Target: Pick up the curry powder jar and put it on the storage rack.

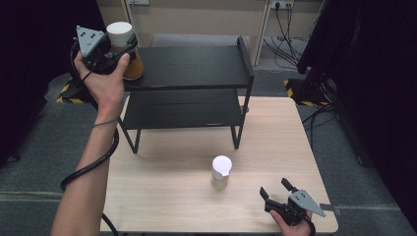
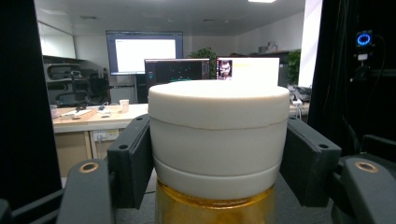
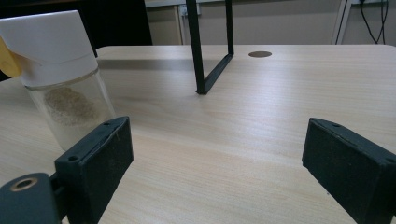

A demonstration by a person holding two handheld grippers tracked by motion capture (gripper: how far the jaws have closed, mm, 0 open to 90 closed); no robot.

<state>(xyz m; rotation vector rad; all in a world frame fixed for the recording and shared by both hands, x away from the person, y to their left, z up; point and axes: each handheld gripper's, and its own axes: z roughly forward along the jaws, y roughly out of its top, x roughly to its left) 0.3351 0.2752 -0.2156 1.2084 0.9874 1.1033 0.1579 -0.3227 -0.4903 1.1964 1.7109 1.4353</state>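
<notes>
So left tongs are clamped on the amber jar at the shelf top's left end, prob half done. Right tongs gape w/ the 2nd jar waiting on the counter.

Even overhead light, soft shadows; pics slightly soft, bg screens glare.

An amber jar with a thick white lid stands upright at the upper left of the high view. It sits at the left end of the black shelf's top tier.
</notes>
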